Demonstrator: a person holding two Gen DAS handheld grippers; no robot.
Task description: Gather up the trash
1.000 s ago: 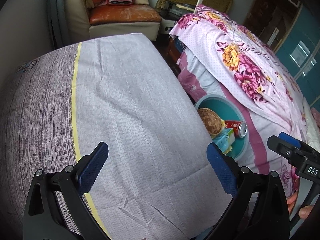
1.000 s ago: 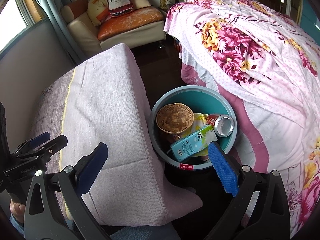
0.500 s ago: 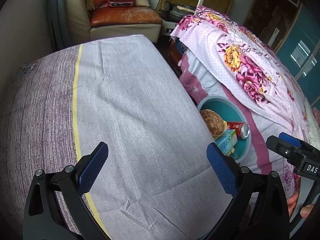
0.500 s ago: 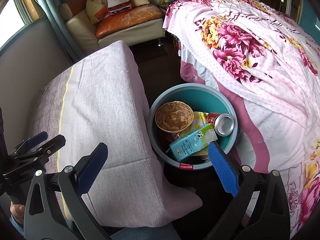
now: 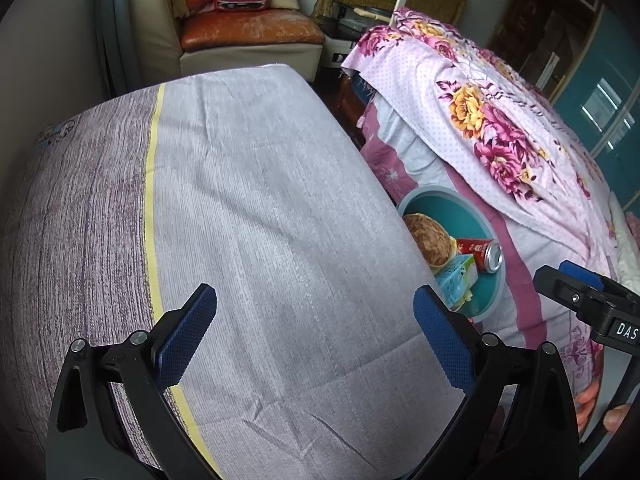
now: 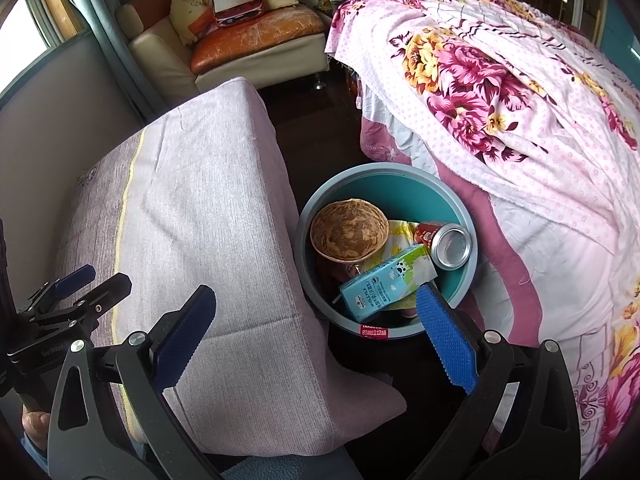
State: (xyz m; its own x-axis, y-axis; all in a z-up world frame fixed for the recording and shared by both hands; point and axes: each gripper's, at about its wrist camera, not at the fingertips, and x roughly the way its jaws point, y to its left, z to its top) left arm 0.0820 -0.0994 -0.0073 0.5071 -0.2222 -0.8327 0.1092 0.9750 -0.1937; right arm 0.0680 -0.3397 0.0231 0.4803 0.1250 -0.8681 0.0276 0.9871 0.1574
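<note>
Both tools, left point(image 5: 315, 330) and right point(image 6: 316, 334), spread wide, empty; desk point(image 5: 260, 208) edge hides part of the trash bin point(image 5: 494, 220).

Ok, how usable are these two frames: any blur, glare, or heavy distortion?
Left wrist view: sharp, soft daylight, strong fisheye bulge in the cloth-covered table, dark vignette corners. Right wrist view: equally sharp, the window at upper left is blown out, the bin and its red can are clearly lit, with a mild highlight on the can's end.

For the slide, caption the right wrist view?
Open right gripper above teal bin holding milk carton, soda can, brown bowl.
</note>
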